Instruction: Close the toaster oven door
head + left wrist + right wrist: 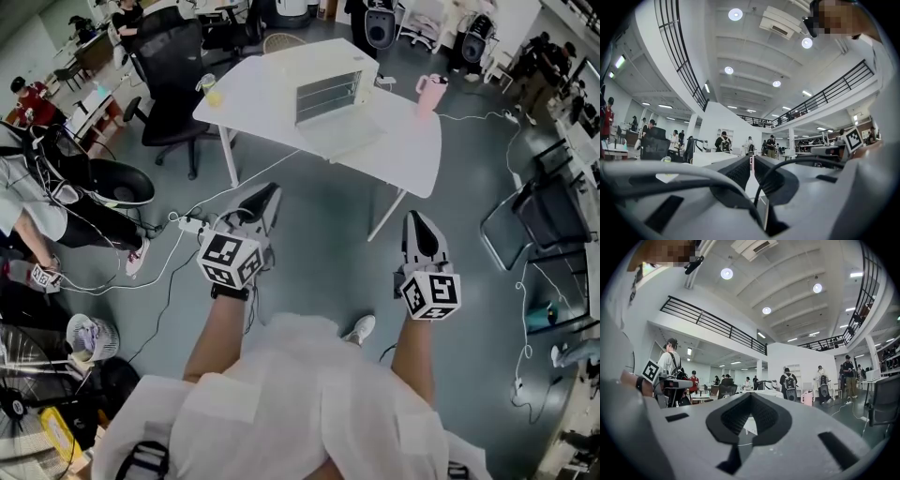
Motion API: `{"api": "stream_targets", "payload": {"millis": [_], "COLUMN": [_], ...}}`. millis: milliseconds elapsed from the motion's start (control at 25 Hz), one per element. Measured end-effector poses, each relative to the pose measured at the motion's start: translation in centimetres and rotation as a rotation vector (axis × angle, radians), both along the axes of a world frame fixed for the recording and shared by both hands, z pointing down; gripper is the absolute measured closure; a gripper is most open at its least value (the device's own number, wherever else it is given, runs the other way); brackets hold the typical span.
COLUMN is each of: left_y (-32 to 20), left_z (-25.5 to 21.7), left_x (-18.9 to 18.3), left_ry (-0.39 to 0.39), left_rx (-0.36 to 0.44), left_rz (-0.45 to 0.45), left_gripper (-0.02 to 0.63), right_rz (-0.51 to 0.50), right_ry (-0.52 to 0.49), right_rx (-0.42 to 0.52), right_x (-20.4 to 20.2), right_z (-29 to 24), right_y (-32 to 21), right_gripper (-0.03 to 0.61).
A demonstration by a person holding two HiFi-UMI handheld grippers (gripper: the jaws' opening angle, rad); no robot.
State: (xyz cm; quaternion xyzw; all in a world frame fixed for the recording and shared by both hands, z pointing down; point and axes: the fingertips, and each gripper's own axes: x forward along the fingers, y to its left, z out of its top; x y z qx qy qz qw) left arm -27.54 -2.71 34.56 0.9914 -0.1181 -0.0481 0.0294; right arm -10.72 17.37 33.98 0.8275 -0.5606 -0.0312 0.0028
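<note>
The white toaster oven stands on the white table across the floor from me. Its glass door hangs open, folded down flat towards me. My left gripper is held out level over the floor, well short of the table, its jaws drawn together with nothing between them. To its right my right gripper is held the same way, shut and empty. Neither gripper touches the oven.
A pink mug and a yellow-filled cup stand on the table's ends. A black office chair is left of the table. Cables and a power strip lie on the floor. A seated person is at the left.
</note>
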Motion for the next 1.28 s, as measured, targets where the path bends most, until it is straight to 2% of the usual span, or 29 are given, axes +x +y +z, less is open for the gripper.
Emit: {"api": "stream_targets", "payload": {"millis": [280, 560, 920, 1280], "left_y": [0.6, 1.2, 3.2, 6.5], "left_z": [0.3, 0.7, -0.5, -1.7], "left_x": [1.0, 4.0, 12.2, 21.0], "left_ry": [-0.005, -0.017, -0.004, 0.008], "left_rx": [-0.008, -0.019, -0.02, -0.025], "left_rz": [0.01, 0.015, 0.018, -0.008], "left_gripper": [0.589, 0.589, 0.589, 0.589], "right_rz": [0.017, 0.018, 0.013, -0.054], "right_ry": [-0.011, -0.033, -0.042, -0.039], "right_rx": [0.006, 0.014, 0.009, 0.0], "right_x": [1.0, 3.9, 11.7, 20.0], "right_z": [0.1, 0.2, -0.5, -1.7], "right_y": [0.8, 1.3, 3.3, 5.1], "right_gripper": [0.574, 0.574, 0.574, 0.574]}}
